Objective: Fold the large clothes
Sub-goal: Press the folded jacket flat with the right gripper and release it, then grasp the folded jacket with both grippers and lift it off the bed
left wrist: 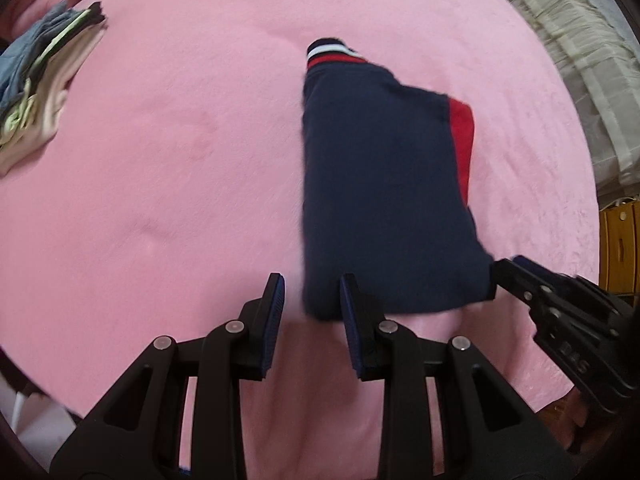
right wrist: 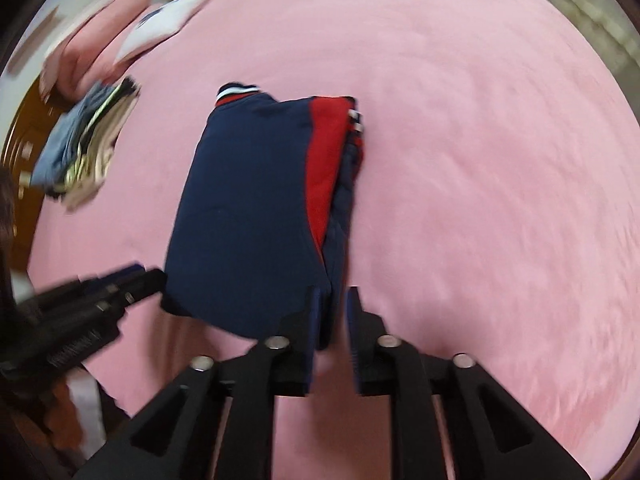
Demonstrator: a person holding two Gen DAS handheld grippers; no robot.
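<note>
Folded navy-and-red garment (right wrist: 256, 208) flat on the pink bed (right wrist: 480, 160), left tool (left wrist: 312, 300) and right tool (right wrist: 334, 312) both narrowly parted, gripping nothing.

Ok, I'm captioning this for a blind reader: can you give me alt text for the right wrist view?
A folded navy and red garment lies on a pink blanket, its near corner between the open fingers of the right gripper. The left gripper reaches toward the garment's other near corner, and a stack of folded clothes sits farther back on the left.
</note>
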